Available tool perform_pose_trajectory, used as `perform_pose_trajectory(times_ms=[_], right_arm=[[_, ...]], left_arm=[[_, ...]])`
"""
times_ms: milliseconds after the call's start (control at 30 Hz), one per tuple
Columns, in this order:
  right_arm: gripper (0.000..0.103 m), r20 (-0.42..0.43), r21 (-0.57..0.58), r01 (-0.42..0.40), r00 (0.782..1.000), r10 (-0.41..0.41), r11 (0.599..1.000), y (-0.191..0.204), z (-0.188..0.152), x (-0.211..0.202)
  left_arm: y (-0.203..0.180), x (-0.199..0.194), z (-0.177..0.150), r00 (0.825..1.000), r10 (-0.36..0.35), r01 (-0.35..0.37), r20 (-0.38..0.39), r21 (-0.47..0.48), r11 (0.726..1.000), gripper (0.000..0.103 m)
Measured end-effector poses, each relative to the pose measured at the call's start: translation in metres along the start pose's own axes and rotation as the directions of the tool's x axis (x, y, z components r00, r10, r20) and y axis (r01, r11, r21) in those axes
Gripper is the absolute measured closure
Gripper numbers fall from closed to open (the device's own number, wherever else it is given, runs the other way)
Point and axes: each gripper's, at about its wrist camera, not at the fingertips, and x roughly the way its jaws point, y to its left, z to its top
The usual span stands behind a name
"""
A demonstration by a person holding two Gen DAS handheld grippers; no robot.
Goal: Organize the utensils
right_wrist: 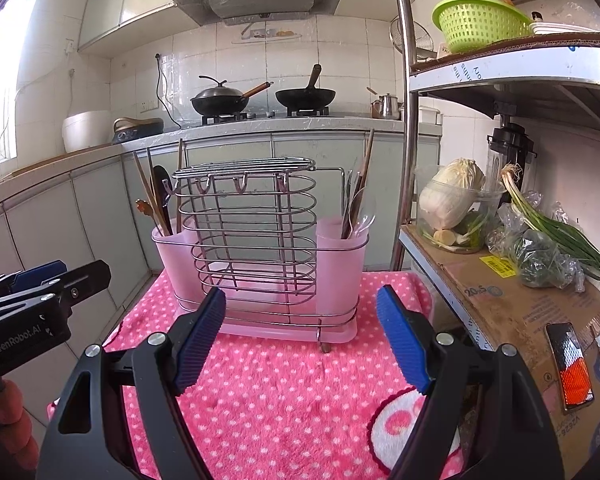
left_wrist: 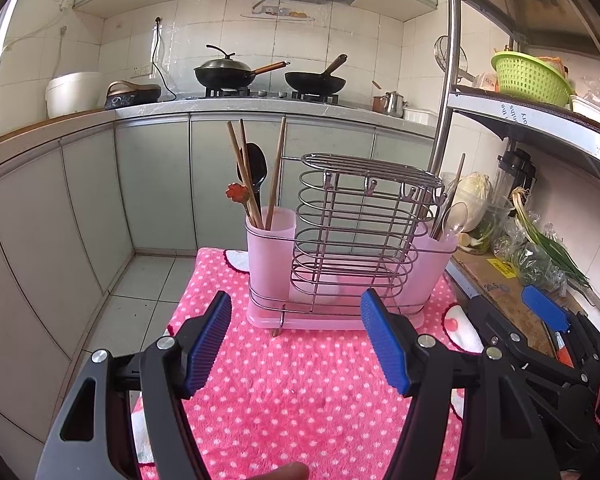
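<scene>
A pink utensil holder point(left_wrist: 268, 256) with a wire rack point(left_wrist: 356, 216) stands on a pink dotted cloth point(left_wrist: 300, 380). Its left cup holds wooden chopsticks point(left_wrist: 240, 168), a black spoon point(left_wrist: 254, 168) and a flower-topped stick point(left_wrist: 236, 193). Its right cup point(left_wrist: 432, 264) holds a clear spoon point(left_wrist: 456, 220) and chopsticks. My left gripper point(left_wrist: 296, 340) is open and empty, in front of the holder. My right gripper point(right_wrist: 300, 336) is open and empty, also in front of the holder point(right_wrist: 340, 264). The left cup's utensils point(right_wrist: 156, 196) and the right cup's utensils point(right_wrist: 358, 204) show in the right wrist view.
A metal shelf stands at the right with cabbage point(right_wrist: 452, 196), green onions point(right_wrist: 556, 232), a cardboard sheet point(right_wrist: 512, 312) and a phone-like object point(right_wrist: 570, 366). A green basket point(right_wrist: 476, 24) sits above. Counter with woks point(left_wrist: 224, 70) is behind. Tiled floor lies left of the cloth.
</scene>
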Motion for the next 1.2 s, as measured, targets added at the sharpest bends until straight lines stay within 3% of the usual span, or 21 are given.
perform_pose_trajectory(times_ms=[1200], right_arm=[[0.025, -0.011, -0.011, 0.003, 1.000, -0.003, 1.000, 0.0025, -0.0023, 0.0027]], left_arm=[[-0.0041, 0.0036, -0.0053, 1.000, -0.010, 0.010, -0.012, 0.016, 1.000, 0.037]])
